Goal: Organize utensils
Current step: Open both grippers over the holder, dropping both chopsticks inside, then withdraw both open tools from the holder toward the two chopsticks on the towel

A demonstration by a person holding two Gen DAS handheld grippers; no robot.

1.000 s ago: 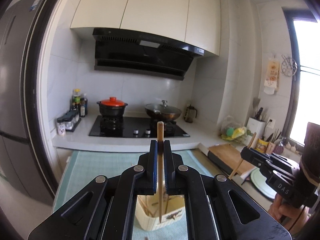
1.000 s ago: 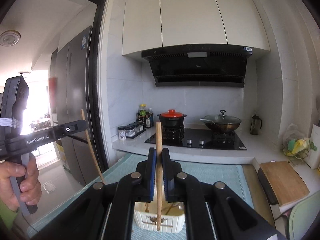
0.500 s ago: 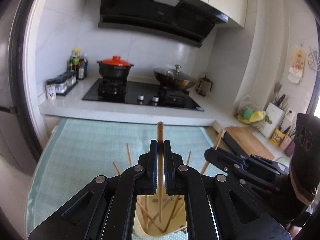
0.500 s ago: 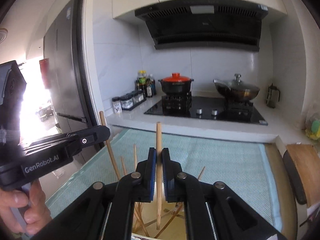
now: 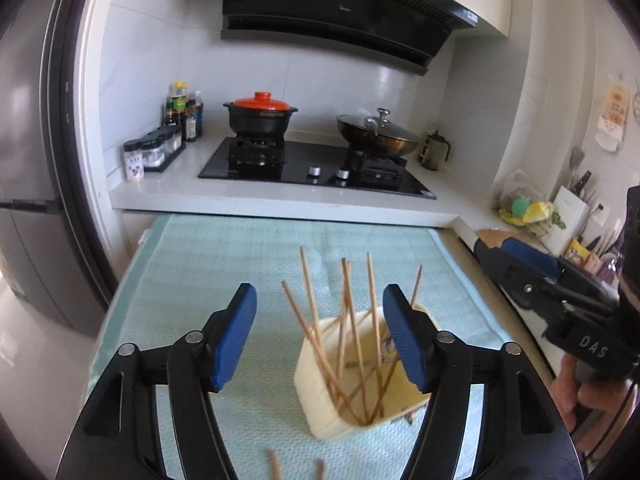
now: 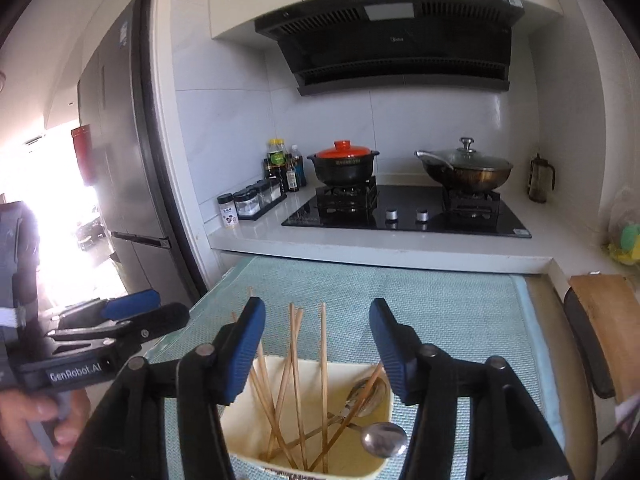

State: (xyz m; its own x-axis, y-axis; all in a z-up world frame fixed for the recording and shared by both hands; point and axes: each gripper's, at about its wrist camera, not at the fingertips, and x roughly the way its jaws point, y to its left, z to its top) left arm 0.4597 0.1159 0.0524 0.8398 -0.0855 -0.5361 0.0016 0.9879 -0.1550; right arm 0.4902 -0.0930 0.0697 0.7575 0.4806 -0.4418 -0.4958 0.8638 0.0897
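A cream utensil holder (image 5: pixel 320 396) (image 6: pixel 240 432) stands on a light green mat (image 5: pixel 224 264) (image 6: pixel 440 304). Several wooden chopsticks (image 5: pixel 348 320) (image 6: pixel 296 360) stand tilted inside it, with metal spoons (image 6: pixel 384 438) at the bottom. My left gripper (image 5: pixel 320 340) is open and empty just above and in front of the holder. My right gripper (image 6: pixel 318 350) is open and empty above the holder. Each gripper also shows in the other's view, the right one (image 5: pixel 532 276) and the left one (image 6: pixel 120 316). Two chopstick ends (image 5: pixel 276 464) lie on the mat near the bottom edge.
A stove (image 5: pixel 316 164) with a red-lidded black pot (image 5: pixel 260 114) and a lidded wok (image 5: pixel 378 136) stands behind the mat. Spice jars and bottles (image 5: pixel 160 144) are at the left, a fridge (image 5: pixel 32 160) further left, a wooden cutting board (image 6: pixel 608 320) at the right.
Both grippers were each shut on a chopstick; both have opened and the chopsticks now stand in the holder. Both cameras have tilted down toward the holder.
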